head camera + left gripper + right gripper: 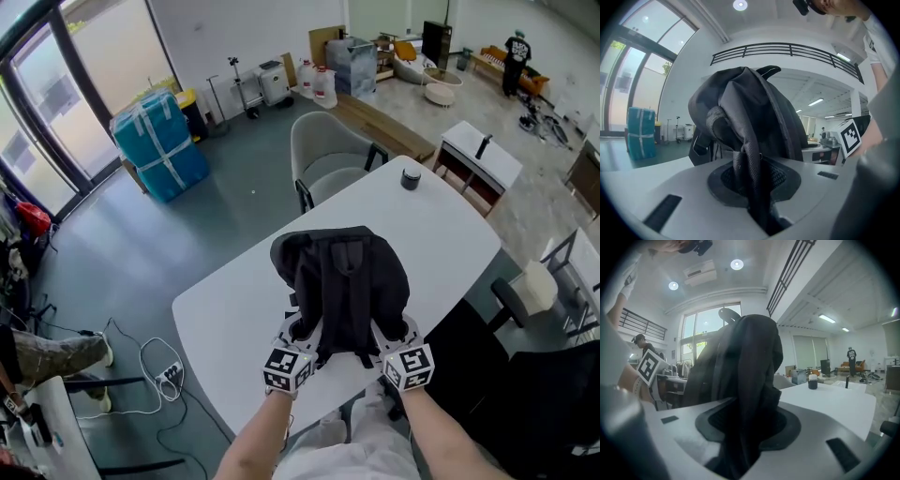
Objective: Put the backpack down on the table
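Evidently I was at the setting-down step itself: the backpack (342, 277) stood upright over the middle of the white table (234, 309), its top away from me and its strap side facing the head camera. From no view could I tell whether its bottom was already resting on the tabletop or hanging just above it.

The left gripper (298, 336) was clamped on a narrow mesh strap (749, 168) near the bag's lower left. In the left gripper view the strap ran straight down through the pinched jaws. The right gripper (396, 336) was gripping a thicker fold of dark fabric (750, 427) at the lower right, its jaws standing wider because the bunch filling them was bulkier.

Both grippers sat side by side at the near edge of the bag, pointing away from me and a little downward, their marker cubes turned up towards the head camera. My forearms (258, 441) came in from the bottom of the head view, roughly parallel and close together over the table's near edge.

As I judged it, the next move called for getting the bag's weight fully onto the table, then letting go on both sides and drawing straight back. The soft bag might slump once freed, so I thought it wise to let both grips go at about the same time and to watch the strap, which could snag in the left jaws. The small dark jar (410, 177) at the far side stood well apart from the bag and posed no trouble.
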`<state>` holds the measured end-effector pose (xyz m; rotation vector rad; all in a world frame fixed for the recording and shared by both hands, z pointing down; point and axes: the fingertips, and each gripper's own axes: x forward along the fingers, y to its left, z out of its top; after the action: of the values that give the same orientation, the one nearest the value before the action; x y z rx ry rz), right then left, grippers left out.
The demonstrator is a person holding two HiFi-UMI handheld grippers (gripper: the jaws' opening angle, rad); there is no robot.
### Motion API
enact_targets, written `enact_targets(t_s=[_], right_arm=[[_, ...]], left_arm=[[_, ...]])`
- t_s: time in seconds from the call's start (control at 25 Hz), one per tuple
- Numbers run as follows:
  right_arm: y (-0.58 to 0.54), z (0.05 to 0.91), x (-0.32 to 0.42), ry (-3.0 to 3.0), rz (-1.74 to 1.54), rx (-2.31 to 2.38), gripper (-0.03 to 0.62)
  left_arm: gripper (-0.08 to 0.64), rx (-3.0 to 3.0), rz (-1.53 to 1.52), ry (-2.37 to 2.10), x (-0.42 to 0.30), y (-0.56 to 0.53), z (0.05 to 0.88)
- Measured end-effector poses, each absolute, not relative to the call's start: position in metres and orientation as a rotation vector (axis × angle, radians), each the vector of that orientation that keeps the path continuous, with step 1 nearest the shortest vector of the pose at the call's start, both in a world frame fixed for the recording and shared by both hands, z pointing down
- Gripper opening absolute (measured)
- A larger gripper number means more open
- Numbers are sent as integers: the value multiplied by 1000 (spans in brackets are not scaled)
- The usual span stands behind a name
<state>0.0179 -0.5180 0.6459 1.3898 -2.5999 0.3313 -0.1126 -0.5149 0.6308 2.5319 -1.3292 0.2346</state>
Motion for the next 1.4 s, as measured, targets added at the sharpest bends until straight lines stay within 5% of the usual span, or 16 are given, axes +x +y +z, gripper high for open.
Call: enact_targets(t_s=[1.0,1.16,1.4], right_arm=[[-488,675,23,-2642,410,1360,173],[-490,671,29,-2602,395,1362,206],[-482,663,44,-2578,406,1403,219]], left_arm=[[155,2535,225,-1283,-108,-485,665],[234,2526,241,-1297,-110,-485,662],[249,2501,247,-1326,-122,-482,651]])
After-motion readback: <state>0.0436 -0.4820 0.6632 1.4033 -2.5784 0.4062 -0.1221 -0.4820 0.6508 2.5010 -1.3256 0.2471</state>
